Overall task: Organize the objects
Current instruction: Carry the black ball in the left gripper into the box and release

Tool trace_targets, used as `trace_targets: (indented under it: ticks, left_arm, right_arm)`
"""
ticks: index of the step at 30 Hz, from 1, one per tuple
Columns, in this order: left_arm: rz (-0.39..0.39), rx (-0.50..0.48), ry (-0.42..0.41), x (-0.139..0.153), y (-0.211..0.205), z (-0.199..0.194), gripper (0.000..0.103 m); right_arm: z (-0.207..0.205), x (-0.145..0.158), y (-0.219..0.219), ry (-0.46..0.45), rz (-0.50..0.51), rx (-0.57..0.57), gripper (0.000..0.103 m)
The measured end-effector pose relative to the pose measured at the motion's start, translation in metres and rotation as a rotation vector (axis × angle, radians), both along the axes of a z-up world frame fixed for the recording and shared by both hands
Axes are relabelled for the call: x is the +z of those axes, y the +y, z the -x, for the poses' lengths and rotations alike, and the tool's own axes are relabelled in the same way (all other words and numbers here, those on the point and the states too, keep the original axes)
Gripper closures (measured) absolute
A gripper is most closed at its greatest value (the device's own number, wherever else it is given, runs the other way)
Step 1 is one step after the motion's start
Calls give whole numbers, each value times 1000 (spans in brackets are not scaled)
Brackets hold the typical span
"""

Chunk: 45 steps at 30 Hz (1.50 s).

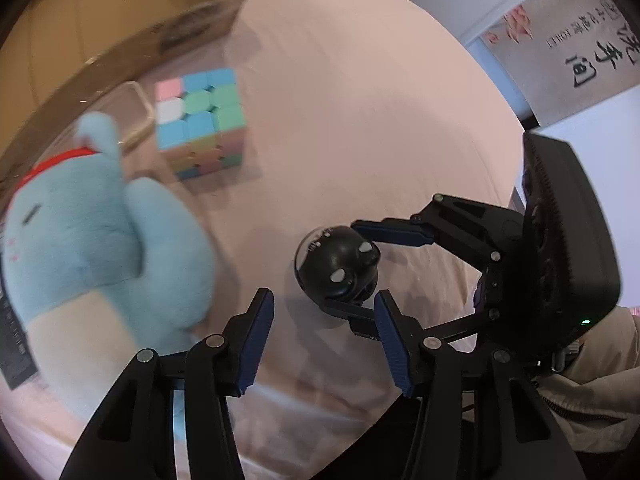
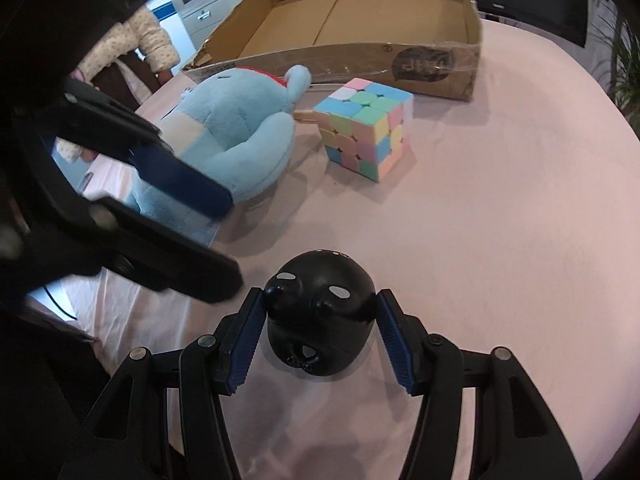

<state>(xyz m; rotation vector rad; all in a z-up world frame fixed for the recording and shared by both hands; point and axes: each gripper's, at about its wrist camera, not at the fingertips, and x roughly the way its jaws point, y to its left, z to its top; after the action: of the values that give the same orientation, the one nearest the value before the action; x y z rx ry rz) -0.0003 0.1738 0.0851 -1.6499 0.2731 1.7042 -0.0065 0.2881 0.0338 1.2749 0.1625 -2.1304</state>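
Standing over the pink-clothed bench point(image 2: 500, 208), the person has both tools angled steeply down. Farthest left lies a soft blue plush toy point(image 2: 240, 128), furry and squashy, with a red band near its head, slumped on its side just in front of the cardboard box point(image 2: 360, 20). The left tool point(image 1: 320, 344) hangs next to the plush, its ribbed blue pads apart with only cloth between them, gripping nothing. Next along sits the pastel puzzle cube point(image 2: 366, 128), hard plastic with square faces, just beside the plush and near the box's front wall. That box is shallow, open-topped, taped and worn, standing toward the bench's far edge. Nearest the person is the black toy ball point(image 2: 322, 312), a glossy rounded shell with pale oval marks and small bumps. The right tool point(image 2: 322, 332) straddles it, a pad pressed on each side, so it looks clamped. The box lies ahead and slightly right of the ball, beyond the cube, so the right hand is the better placed to carry it there.
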Motion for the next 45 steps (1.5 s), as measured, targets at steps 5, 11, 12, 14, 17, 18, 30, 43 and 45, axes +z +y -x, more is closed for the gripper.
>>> trace_targets:
  ticks: [5,11,12,14,17,18,30,43,45]
  left_arm:
    - [-16,-27,-20,-10,16,2,53]
    - [1,-47,-64,-28,32,0,53]
    - [1,-53,-65,-30,35,-2,53]
    - [0,-51,-63,-34,40,-4,53]
    - [-11,-36,-87,-41,44,-7,53]
    - [-15,-30,-94,-44,47,-2,52]
    - [-36,7,-69,-42,58,-13,52]
    - [-54,93,-1,37,-11,51,52]
    - [-62,101,13,51,-14,67,52]
  right_arm:
    - [0,-1,3,-4,1,-38,48]
    - [-7,-10,3,-38,-19,-56,42]
    - [-8,-11,4,-41,-13,-58,42]
    - [-8,-11,4,-41,-9,-60,42]
    - [-7,-12,5,-51,-2,-68,44]
    - [-7,-12,4,-53,-2,-68,46]
    - [-3,-2,-4,-15,-27,-29,46]
    - [26,61,-32,99,-23,55,47]
    - [33,71,-36,114,-19,57,47]
